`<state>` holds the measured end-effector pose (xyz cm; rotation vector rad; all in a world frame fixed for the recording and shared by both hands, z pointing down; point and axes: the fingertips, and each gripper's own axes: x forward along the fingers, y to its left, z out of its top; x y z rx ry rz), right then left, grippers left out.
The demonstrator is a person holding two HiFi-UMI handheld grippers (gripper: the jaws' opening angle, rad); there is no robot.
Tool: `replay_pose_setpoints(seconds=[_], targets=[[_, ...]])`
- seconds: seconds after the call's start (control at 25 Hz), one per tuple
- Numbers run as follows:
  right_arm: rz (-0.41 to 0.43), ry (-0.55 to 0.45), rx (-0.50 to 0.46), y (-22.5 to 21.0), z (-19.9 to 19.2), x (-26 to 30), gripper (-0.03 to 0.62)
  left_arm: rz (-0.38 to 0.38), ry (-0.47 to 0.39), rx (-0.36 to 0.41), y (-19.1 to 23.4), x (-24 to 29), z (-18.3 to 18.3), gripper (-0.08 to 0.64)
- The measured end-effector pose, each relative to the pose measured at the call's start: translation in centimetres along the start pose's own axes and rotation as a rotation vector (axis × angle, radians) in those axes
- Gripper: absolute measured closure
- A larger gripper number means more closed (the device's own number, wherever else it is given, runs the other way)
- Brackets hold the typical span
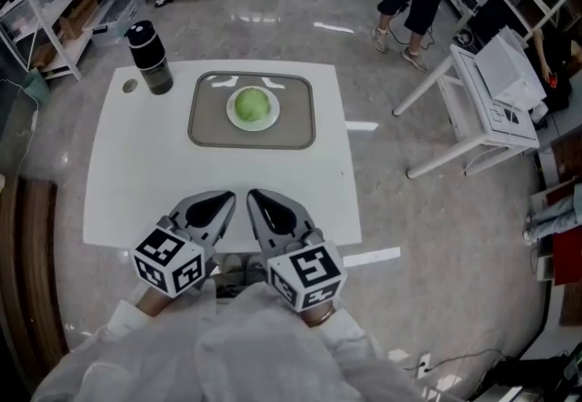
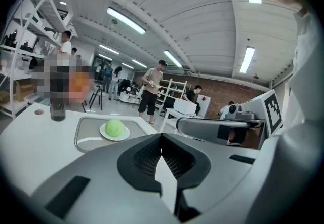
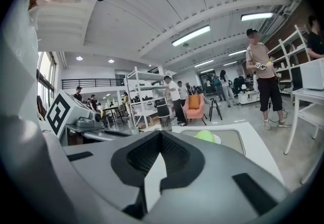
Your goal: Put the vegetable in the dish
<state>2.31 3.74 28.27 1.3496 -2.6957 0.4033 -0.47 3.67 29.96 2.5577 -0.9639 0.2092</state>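
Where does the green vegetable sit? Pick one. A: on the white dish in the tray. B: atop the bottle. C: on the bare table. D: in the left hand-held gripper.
A: the green vegetable rests on the white dish, which lies inside the tray.

My head view looks steeply down on the table (image 1: 136,173); both gripper views skim low across it, sharing the dish (image 1: 253,127).
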Motion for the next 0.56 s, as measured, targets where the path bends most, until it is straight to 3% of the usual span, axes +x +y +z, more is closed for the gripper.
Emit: replay_pose_setpoints(seconds=[0.56], targets=[[-0.039, 0.031, -0.009, -1.8, 0.1, 0.3, 0.579, -0.003, -0.01, -0.036, 0.5, 1.0, 0.5, 0.552]])
